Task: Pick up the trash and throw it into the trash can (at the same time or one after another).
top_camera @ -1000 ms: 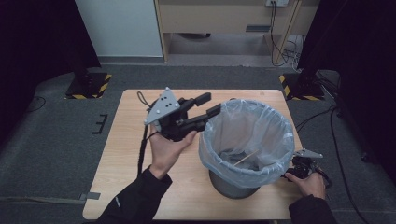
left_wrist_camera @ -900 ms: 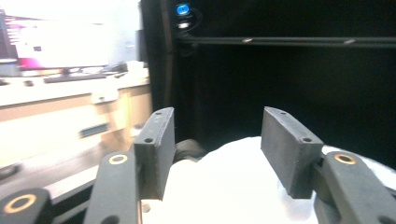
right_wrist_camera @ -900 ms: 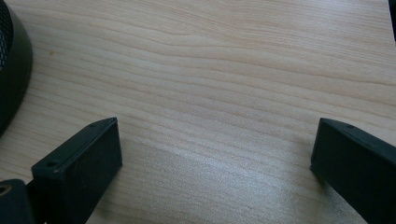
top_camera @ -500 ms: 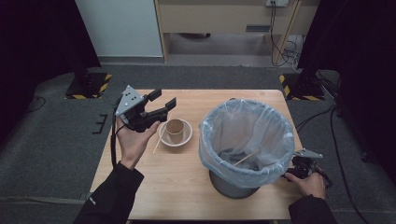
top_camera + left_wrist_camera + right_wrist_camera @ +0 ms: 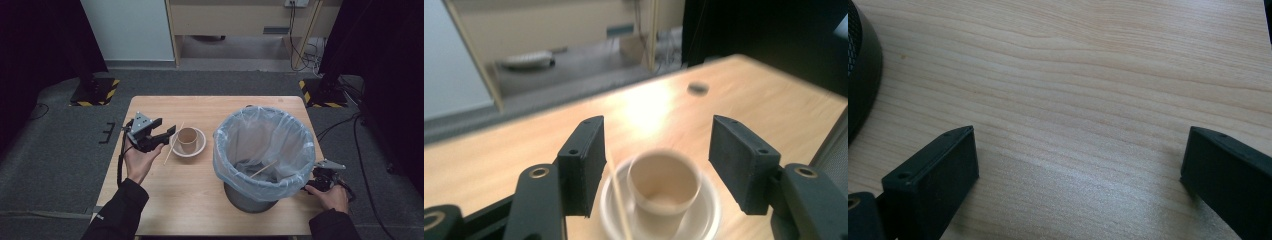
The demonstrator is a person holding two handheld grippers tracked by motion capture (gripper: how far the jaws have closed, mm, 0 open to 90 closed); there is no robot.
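High view: we hold both grippers, left (image 5: 170,134) and right (image 5: 1078,165), open and empty; closing carelessly could topple the cup (image 5: 187,139) standing in its bowl (image 5: 200,147).

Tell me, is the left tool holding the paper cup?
No, the left tool is open, its jaws apart on either side of the cup, which stands in a bowl.

Dim dark surroundings, overhead glare on the table (image 5: 659,107), blurred cup (image 5: 664,187), sharp wood grain in right gripper view
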